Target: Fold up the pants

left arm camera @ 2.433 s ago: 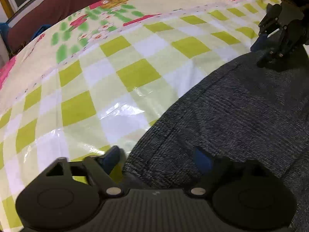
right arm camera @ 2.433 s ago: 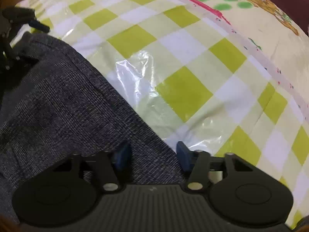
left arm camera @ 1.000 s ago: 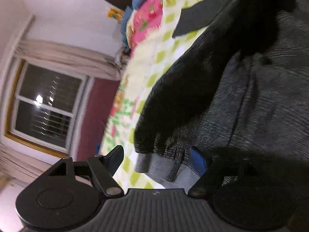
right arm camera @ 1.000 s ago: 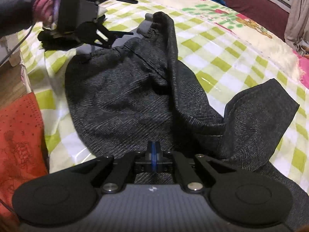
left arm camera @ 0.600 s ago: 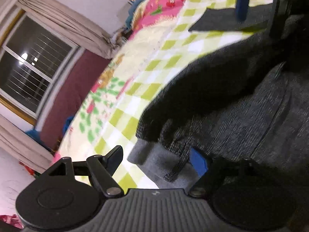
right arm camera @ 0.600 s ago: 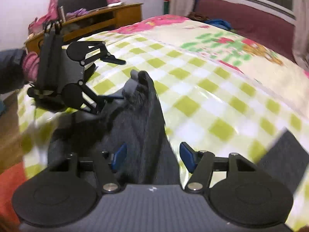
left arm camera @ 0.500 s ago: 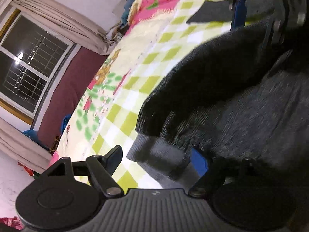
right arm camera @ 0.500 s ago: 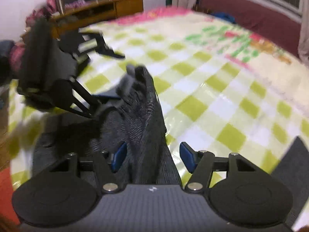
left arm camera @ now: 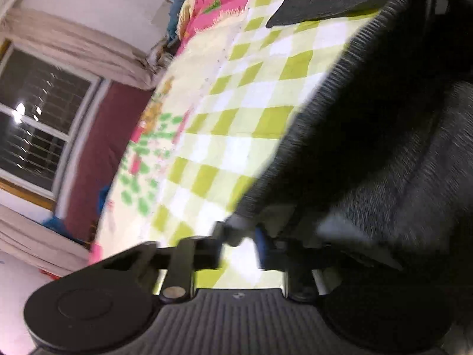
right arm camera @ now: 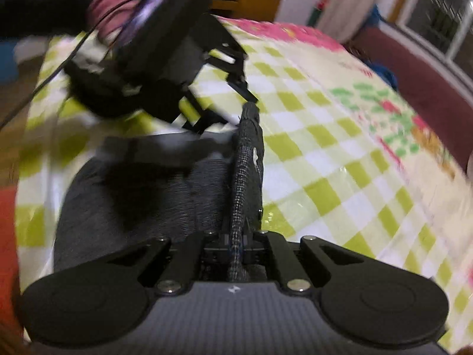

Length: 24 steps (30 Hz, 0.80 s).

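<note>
The dark grey pants (left arm camera: 384,136) (right arm camera: 165,195) lie on a bed with a green and white checked cover. My right gripper (right arm camera: 236,244) is shut on a raised fold of the pants edge that runs up from its jaws. My left gripper (left arm camera: 240,236) has narrowed around the light grey waistband corner (left arm camera: 239,222); the frame is blurred, but the fabric sits between its fingers. In the right wrist view the left gripper (right arm camera: 233,124) is just beyond the top of the fold. A pant leg end (left arm camera: 328,9) lies flat farther off.
The checked bed cover (right arm camera: 325,159) spreads to the right, with a pink and floral blanket (left arm camera: 212,9) beyond. A maroon headboard (right arm camera: 425,82), a window (left arm camera: 32,130) and a wooden desk (right arm camera: 245,3) surround the bed. A red cloth (right arm camera: 7,230) lies at the left.
My right gripper has shut on the raised pants fold. My left gripper has closed in on the waistband corner. Both have swung, and the two grippers are nearer each other.
</note>
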### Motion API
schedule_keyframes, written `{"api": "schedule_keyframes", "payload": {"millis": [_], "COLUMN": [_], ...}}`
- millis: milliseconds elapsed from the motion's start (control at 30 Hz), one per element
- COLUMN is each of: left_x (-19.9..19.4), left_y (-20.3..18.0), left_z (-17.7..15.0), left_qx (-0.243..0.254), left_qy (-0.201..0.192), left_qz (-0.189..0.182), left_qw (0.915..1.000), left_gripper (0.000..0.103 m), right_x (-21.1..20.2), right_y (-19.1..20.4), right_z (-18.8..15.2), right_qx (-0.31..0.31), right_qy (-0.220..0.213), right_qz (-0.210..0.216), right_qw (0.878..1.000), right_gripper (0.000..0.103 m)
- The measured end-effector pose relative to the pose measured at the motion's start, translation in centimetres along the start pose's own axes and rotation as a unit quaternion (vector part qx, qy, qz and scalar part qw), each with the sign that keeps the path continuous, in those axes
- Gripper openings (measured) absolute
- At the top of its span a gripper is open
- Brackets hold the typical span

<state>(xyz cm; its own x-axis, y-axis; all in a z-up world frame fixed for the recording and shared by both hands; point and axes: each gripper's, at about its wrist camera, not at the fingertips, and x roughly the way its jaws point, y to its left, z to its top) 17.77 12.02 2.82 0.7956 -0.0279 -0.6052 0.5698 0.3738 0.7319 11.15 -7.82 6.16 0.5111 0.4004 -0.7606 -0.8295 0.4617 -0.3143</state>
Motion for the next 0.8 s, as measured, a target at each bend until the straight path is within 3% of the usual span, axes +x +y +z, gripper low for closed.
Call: {"api": "schedule_keyframes", "payload": {"millis": [67, 233, 433, 567, 633, 800], "left_x": [-2.5, -7.8, -12.3, -14.0, -13.3, -11.0], "left_y": [-0.5, -4.0, -7.8, -9.1, -10.2, -12.2], "left_z": [-0.1, -0.7, -2.4, -3.7, -4.3, -5.8], "left_qx": [0.007, 0.01, -0.037, -0.076, -0.077, -0.088], "left_qy": [-0.011, -0.028, -0.02, -0.006, 0.012, 0.062], "left_qz": [0.022, 0.042, 0.06, 0.061, 0.062, 0.048], "left_qw": [0.9997, 0.9987, 0.9973, 0.9952, 0.995, 0.993], "left_gripper": [0.034, 0.036, 0.032, 0.031, 0.025, 0.024], "right_x": [-1.2, -3.9, -7.0, -7.2, -5.9, -3.2], "right_y": [2.1, 5.6, 8.9, 10.9, 12.1, 13.9], "right_z": [0.1, -0.8, -2.2, -3.0, -3.5, -4.5], "right_qx": [-0.03, -0.012, -0.003, 0.016, 0.028, 0.066], "right_qy": [-0.002, -0.005, -0.012, -0.019, -0.016, -0.001], "right_qz": [-0.003, 0.009, 0.013, 0.034, 0.039, 0.051], "right_qw": [1.0, 1.0, 1.0, 0.999, 0.999, 0.996], "right_gripper": [0.004, 0.004, 0.003, 0.0, 0.0, 0.0]}}
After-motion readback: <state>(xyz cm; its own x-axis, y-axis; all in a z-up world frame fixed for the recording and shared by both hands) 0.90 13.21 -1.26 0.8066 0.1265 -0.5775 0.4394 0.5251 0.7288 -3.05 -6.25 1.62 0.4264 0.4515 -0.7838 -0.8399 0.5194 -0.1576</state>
